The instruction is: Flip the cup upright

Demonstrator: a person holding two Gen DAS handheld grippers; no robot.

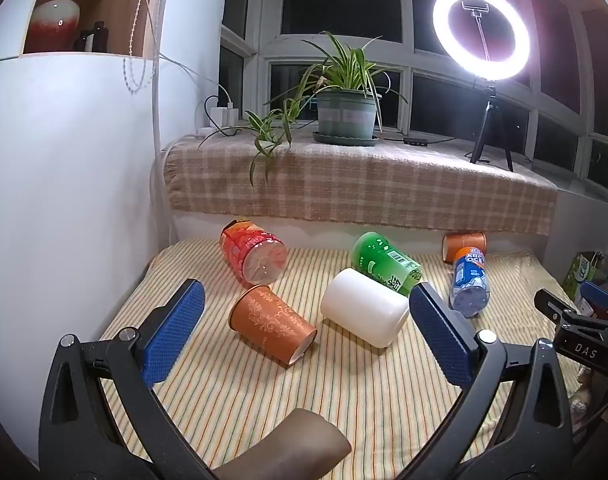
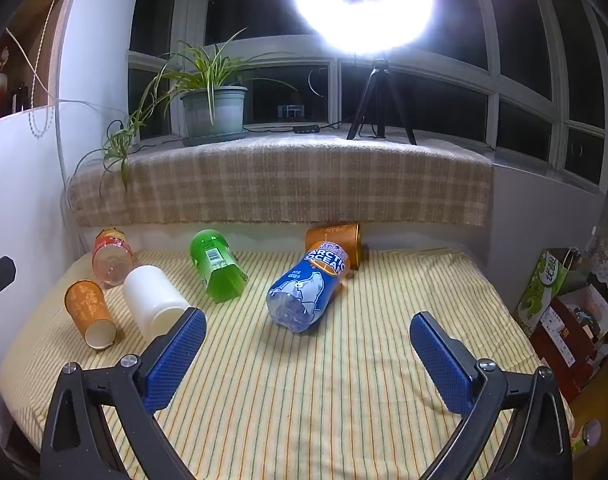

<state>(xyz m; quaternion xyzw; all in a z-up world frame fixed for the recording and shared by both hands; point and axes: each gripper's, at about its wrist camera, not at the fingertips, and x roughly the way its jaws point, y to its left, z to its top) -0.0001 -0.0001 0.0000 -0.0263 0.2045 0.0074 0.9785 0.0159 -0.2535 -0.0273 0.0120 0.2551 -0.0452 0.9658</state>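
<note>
An orange patterned paper cup (image 1: 273, 323) lies on its side on the striped cloth (image 1: 304, 384), mouth toward me; it also shows in the right wrist view (image 2: 89, 312). A white cup (image 1: 364, 313) lies on its side beside it, and shows in the right wrist view (image 2: 155, 300). A second orange cup (image 1: 464, 245) lies at the back by the ledge, also in the right wrist view (image 2: 335, 240). My left gripper (image 1: 306, 334) is open above the cloth, short of the orange and white cups. My right gripper (image 2: 308, 354) is open and empty, near the blue bottle.
A red bottle (image 1: 253, 256), a green bottle (image 1: 384, 262) and a blue Arctic Ocean bottle (image 2: 306, 290) lie on the cloth. A plaid-covered ledge (image 1: 360, 188) holds a potted plant (image 1: 346, 114) and a ring light (image 1: 482, 32). Boxes (image 2: 568, 320) stand at the right.
</note>
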